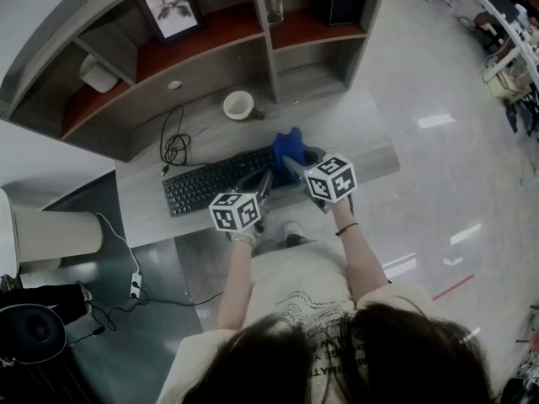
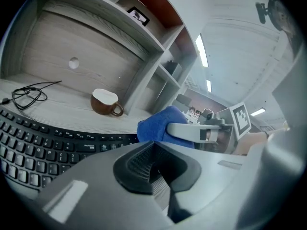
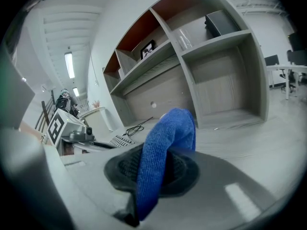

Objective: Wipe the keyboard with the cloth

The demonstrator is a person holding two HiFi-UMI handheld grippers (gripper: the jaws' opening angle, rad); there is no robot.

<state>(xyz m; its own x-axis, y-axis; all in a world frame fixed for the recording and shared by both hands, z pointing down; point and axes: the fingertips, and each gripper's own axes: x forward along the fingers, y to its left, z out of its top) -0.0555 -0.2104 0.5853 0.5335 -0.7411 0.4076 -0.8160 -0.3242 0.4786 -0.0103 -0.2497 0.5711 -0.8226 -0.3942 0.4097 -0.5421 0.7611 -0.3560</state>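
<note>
A black keyboard (image 1: 210, 183) lies along the front of the grey desk (image 1: 370, 129); it also shows in the left gripper view (image 2: 38, 147). My right gripper (image 1: 292, 165) is shut on a blue cloth (image 1: 289, 147), which hangs just above the keyboard's right end. In the right gripper view, the cloth (image 3: 165, 147) is pinched between the jaws of that gripper (image 3: 158, 162) and folds over them. My left gripper (image 1: 264, 185) hovers over the keyboard's right part, next to the cloth (image 2: 156, 126). Its jaws (image 2: 156, 150) are shut with nothing between them.
A brown cup with a white inside (image 1: 239, 105) stands behind the keyboard, and a coiled black cable (image 1: 174, 146) lies to its left. Shelf compartments rise at the desk's back, with a framed picture (image 1: 171, 8) in one. A white bin (image 1: 50, 232) stands on the floor at left.
</note>
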